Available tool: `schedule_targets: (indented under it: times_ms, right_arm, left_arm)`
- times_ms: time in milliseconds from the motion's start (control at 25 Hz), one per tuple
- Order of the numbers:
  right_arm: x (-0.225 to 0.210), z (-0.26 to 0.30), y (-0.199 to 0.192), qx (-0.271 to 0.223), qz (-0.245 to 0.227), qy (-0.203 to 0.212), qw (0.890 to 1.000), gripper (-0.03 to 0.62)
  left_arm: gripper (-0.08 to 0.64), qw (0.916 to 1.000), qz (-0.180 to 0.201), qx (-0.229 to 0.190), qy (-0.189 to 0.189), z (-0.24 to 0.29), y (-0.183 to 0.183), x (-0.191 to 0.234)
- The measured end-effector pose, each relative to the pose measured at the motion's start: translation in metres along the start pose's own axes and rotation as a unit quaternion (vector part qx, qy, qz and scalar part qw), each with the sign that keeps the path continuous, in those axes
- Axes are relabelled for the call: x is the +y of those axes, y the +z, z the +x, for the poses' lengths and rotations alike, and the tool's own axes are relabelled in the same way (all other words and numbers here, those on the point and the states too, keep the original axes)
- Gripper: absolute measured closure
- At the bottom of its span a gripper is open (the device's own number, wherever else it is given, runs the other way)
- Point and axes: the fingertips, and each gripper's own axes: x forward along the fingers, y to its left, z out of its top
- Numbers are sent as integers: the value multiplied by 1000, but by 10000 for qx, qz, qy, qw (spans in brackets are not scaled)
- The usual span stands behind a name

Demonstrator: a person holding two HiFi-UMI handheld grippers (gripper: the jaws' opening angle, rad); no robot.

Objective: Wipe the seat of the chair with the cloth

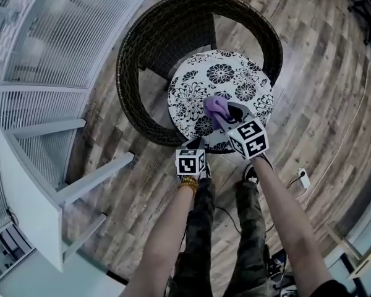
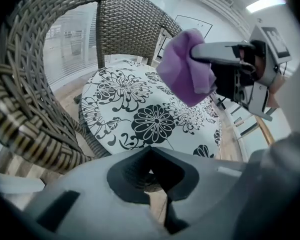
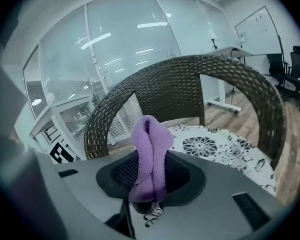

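As your right gripper hangs over the chair: its jaws are clamped on the purple cloth, pinched in a fold that stands up out of them.
Your left gripper: jaws together with nothing between them. You hold it low by the front edge of the seat, just beside the right gripper and apart from the cloth.
Cloth: bunched into a rounded wad past the fingertips. It is over the front half of the seat, the half nearer you. In your left gripper view it looks raised clear of the cushion.
Seat: a round white cushion printed with black flowers.
Chair: dark woven wicker, with back and arms curving round the cushion's far side and both flanks.
Floor: wood planks. A white plug on a thin cable lies near your right foot.
White table: on your left, well apart from the chair.
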Motion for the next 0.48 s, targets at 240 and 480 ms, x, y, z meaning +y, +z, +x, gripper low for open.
schedule_targets:
  times_ms: [240,480]
  right_arm:
    - [45,39,-33,497,1096,787,9896,468]
    - [73,65,-75,1386,821,1018,9817,468]
  left_arm:
    - [543,10000,-77,24,14,-1,-1,2]
    - [543,9999,69,-109,-28,-4,-1,0]
